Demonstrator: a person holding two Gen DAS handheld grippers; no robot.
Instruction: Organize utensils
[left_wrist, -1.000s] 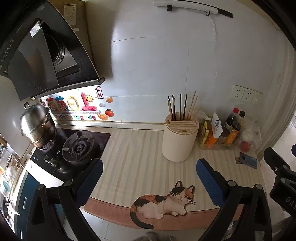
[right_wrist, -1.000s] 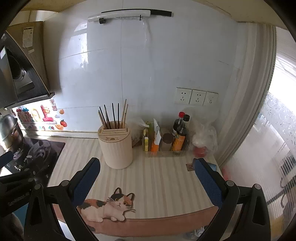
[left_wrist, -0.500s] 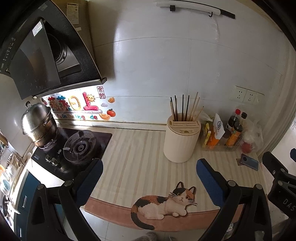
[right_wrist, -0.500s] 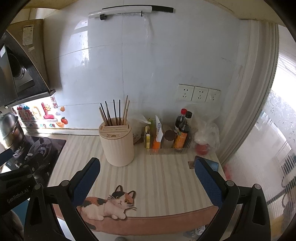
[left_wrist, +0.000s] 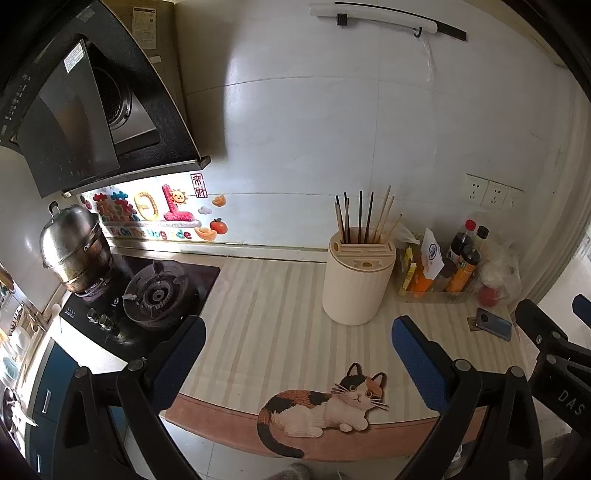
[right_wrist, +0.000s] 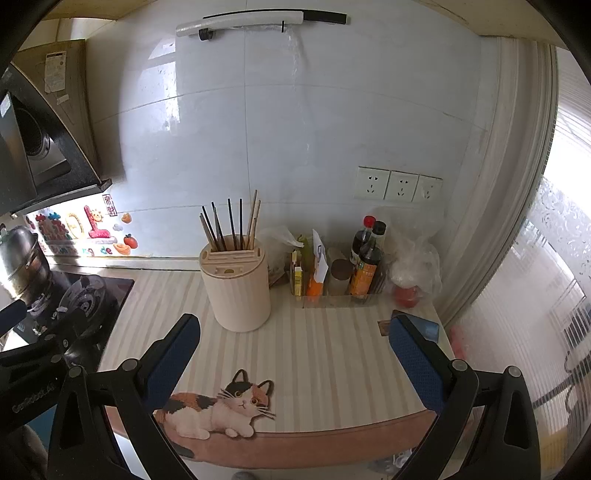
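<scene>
A cream cylindrical utensil holder (left_wrist: 356, 284) (right_wrist: 236, 291) stands on the striped counter mat near the wall. Several dark and wooden chopsticks (left_wrist: 364, 219) (right_wrist: 232, 225) stick upright out of its top slots. My left gripper (left_wrist: 297, 354) hangs open in front of the counter's near edge, well short of the holder, with nothing between its blue pads. My right gripper (right_wrist: 295, 354) is open too and empty, over the front of the mat to the holder's right. The right gripper's black frame shows at the right edge of the left wrist view.
A striped mat with a cat picture (left_wrist: 325, 404) (right_wrist: 218, 406) covers the counter. A gas hob (left_wrist: 155, 295) with a steel pot (left_wrist: 72, 247) lies left. Sauce bottles and packets (right_wrist: 365, 258) crowd the back right, with a phone (left_wrist: 493, 326) (right_wrist: 424, 326) lying beside them.
Both views have shifted slightly: the holder and counter sit a little lower and nearer in frame. Both grippers stay open and empty.
</scene>
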